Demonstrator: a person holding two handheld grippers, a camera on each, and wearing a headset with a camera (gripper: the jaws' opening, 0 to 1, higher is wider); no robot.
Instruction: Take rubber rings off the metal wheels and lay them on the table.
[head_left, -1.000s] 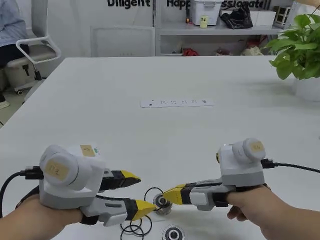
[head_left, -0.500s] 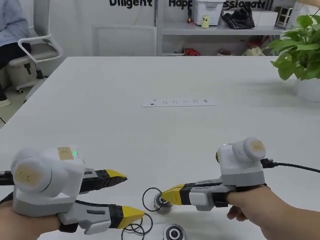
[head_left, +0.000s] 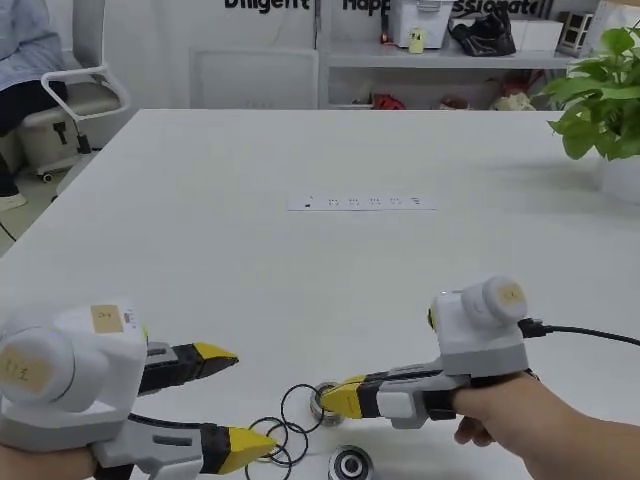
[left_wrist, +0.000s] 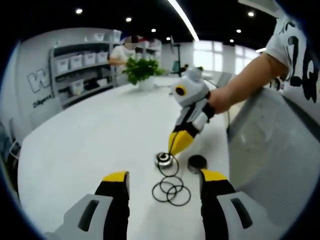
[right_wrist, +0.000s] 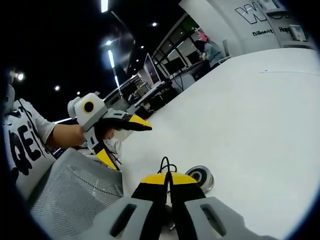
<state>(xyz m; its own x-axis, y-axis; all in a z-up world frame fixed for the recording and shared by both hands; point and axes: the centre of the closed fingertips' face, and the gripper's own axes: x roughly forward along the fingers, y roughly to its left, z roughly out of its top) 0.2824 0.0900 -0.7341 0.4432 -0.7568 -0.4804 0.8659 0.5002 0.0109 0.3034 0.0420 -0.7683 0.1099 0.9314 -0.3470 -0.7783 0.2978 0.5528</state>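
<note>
Though closed, right gripper (right_wrist: 168, 176) on ring (right_wrist: 164, 160)

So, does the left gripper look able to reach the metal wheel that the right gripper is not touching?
Probably yes. The left gripper is open, and the free wheel lies just ahead of it. Between them lie only flat loose rings; the right gripper is at the other wheel.
</note>
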